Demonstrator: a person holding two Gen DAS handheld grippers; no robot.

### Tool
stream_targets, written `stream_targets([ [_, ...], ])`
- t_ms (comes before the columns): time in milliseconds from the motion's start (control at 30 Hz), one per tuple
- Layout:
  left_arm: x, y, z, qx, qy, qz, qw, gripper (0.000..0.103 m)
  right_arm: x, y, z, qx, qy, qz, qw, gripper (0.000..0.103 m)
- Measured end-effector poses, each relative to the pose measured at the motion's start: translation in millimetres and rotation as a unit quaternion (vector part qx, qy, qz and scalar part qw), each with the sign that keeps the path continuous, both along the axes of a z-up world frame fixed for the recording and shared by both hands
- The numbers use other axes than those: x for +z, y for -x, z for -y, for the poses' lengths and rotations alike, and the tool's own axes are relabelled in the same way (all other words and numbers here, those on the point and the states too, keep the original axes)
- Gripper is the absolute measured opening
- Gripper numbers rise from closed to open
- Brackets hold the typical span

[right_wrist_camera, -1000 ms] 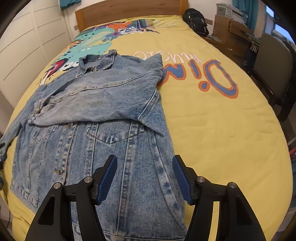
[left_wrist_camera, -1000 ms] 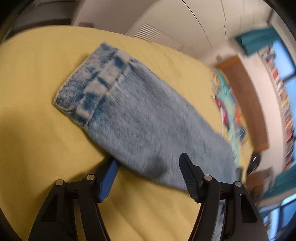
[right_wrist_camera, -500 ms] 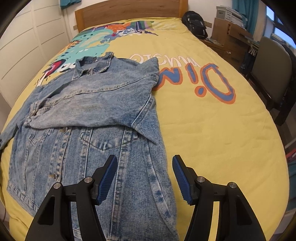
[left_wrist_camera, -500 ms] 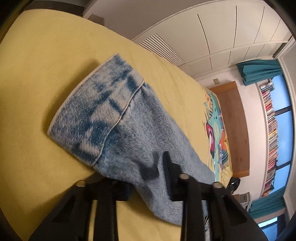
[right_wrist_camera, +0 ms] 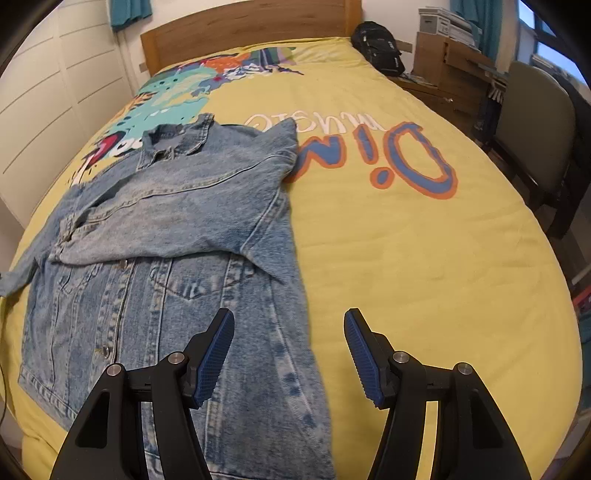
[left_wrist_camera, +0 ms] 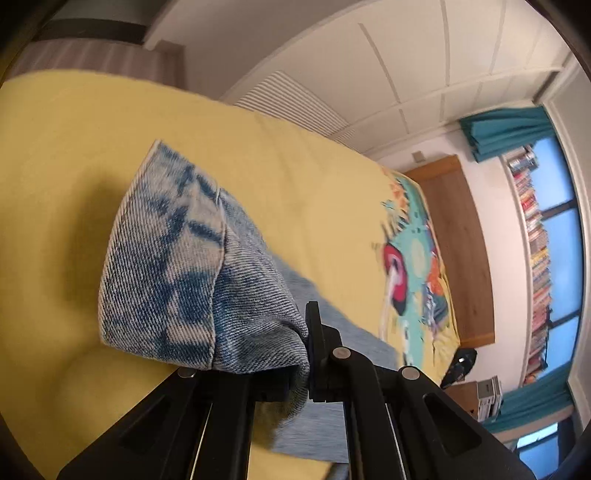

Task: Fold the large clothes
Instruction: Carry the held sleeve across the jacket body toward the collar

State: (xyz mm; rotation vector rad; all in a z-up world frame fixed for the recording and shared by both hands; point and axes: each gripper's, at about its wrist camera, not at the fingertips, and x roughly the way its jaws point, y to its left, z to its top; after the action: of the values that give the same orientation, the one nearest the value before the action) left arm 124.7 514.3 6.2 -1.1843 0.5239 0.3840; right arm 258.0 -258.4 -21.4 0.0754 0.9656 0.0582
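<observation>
A light blue denim jacket (right_wrist_camera: 173,236) lies front up on the yellow bed cover (right_wrist_camera: 406,258), one sleeve folded across its chest. My left gripper (left_wrist_camera: 295,365) is shut on the other sleeve (left_wrist_camera: 192,280) just behind its cuff (left_wrist_camera: 162,251) and holds it lifted off the bed. That sleeve runs off the left edge of the right wrist view (right_wrist_camera: 14,273). My right gripper (right_wrist_camera: 290,354) is open and empty, hovering above the jacket's lower right hem.
The bed has a wooden headboard (right_wrist_camera: 243,29) and a printed cover with large letters (right_wrist_camera: 406,158). A black backpack (right_wrist_camera: 376,48), a wooden desk (right_wrist_camera: 450,70) and a chair (right_wrist_camera: 535,140) stand to the right. White wardrobe doors (right_wrist_camera: 48,96) run along the left.
My left gripper closed on the sleeve near the cuff and lifted it off the bed. My right gripper drifted slightly right, staying open.
</observation>
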Motion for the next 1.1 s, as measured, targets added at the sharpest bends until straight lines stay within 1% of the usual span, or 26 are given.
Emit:
stream_targets([
  [67, 12.2, -16.4, 11.4, -0.008, -0.003, 0.007, 0.9999, 0.004, 0.4, 1.5, 2.6, 0.0, 0.003, 0.002, 1.0, 0.064],
  [133, 24.9, -32.4, 23.7, -0.022, -0.011, 0.005, 0.9997, 0.004, 1.4, 3.3, 3.9, 0.003, 0.006, 0.005, 1.0, 0.064],
  [300, 54.6, -83.6, 68.0, -0.065, -0.023, 0.021, 0.9974, 0.004, 4.8, 7.8, 11.0, 0.01, 0.001, 0.011, 1.0, 0.064],
  [367, 66.6, -111.1, 93.9, -0.092, -0.038, 0.021, 0.9948, 0.004, 6.8, 9.7, 16.2, 0.012, -0.003, 0.012, 1.0, 0.064],
  [500, 84.0, -152.4, 144.0, -0.139, -0.06, 0.027, 0.9881, 0.004, 9.2, 13.7, 23.9, 0.016, 0.0, 0.012, 1.0, 0.064],
  [667, 103.4, -209.2, 216.2, -0.202, -0.082, 0.039, 0.9752, 0.004, 9.7, 20.1, 38.5, 0.013, 0.001, 0.011, 1.0, 0.064],
  [800, 111.5, -242.3, 275.1, -0.247, -0.087, 0.048, 0.9638, 0.004, 9.2, 26.0, 50.6, 0.007, 0.0, 0.01, 1.0, 0.064],
  [867, 114.2, -257.3, 307.2, -0.272, -0.093, 0.052, 0.9563, 0.004, 9.0, 29.8, 56.9, 0.004, 0.002, 0.01, 1.0, 0.064],
  [1000, 107.2, -280.7, 364.4, -0.321, -0.101, 0.051, 0.9402, 0.003, 5.3, 34.8, 72.2, -0.008, 0.005, 0.004, 1.0, 0.064],
  [1100, 96.5, -284.4, 398.4, -0.354, -0.097, 0.052, 0.9288, 0.003, 0.7, 37.6, 84.0, -0.02, 0.003, -0.001, 1.0, 0.064],
])
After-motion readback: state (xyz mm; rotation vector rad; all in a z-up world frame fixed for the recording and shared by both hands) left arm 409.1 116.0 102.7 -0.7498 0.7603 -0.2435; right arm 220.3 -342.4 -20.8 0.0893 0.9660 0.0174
